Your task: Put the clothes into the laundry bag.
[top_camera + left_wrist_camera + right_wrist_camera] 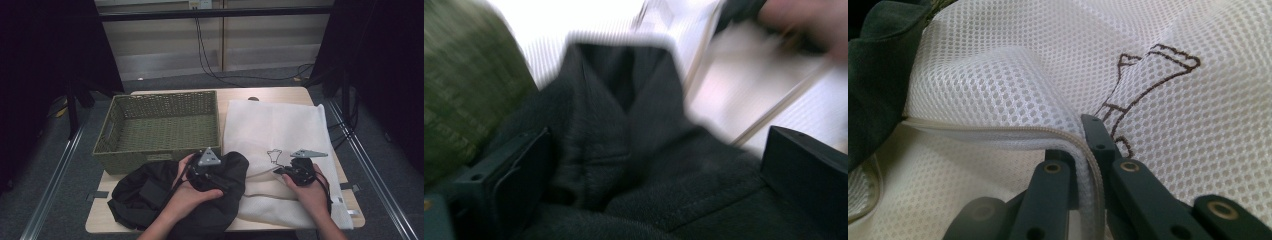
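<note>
The right hand-held gripper (1083, 150) is seen clamped on the zipper edge of the white mesh laundry bag (1168, 65), the edge being lifted into a fold between the closed jaws. The left hand-held gripper (649, 165) is held with its jaws spread wide over the dark garment (624, 125), whose cloth lies between them without being pinched. In the high view, the garment (165, 195) is found bunched at the front left of the table (280, 92), overlapping the bag's (275, 130) near left corner. A green woven basket (160, 125) is placed behind the garment, just beside the bag.
</note>
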Available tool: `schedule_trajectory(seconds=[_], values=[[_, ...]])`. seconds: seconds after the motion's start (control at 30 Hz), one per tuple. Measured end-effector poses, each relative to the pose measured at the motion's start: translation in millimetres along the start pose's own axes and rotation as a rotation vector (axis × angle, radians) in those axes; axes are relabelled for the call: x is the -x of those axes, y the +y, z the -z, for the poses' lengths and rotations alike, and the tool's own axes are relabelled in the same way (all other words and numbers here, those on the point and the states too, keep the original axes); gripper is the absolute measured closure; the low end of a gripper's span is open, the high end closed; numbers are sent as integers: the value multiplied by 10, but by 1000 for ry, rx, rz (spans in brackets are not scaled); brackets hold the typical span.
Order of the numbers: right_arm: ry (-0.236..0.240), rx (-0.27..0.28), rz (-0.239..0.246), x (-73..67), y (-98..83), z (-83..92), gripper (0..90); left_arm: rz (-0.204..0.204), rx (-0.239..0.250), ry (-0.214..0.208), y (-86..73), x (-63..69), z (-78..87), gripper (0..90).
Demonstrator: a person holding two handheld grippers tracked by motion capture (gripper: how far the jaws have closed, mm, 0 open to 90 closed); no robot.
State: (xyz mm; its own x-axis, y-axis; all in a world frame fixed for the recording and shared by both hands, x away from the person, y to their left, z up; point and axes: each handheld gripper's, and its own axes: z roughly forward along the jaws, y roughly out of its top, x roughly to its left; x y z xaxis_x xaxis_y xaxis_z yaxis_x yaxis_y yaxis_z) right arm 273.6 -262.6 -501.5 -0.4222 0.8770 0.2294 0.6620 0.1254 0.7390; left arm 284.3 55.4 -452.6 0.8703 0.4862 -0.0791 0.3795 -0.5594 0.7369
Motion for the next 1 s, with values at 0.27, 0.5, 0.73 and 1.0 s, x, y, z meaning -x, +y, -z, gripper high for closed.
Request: schedule_trajectory(seconds=[0.27, 0.5, 0.73, 1.0], values=[[29, -11, 37, -69, -6, 9, 888, 19, -240, 4, -104, -79, -283, 52], [33, -16, 52, -86, -12, 9, 887, 7, -220, -27, -116, -136, -117, 781], [-3, -11, 46, -75, 3, -5, 888, 139, 67, -147, -210, -329, 384, 800], [-130, 22, 2, -36, 29, -78, 887, 203, 355, -237, -163, -498, 1223, 799]])
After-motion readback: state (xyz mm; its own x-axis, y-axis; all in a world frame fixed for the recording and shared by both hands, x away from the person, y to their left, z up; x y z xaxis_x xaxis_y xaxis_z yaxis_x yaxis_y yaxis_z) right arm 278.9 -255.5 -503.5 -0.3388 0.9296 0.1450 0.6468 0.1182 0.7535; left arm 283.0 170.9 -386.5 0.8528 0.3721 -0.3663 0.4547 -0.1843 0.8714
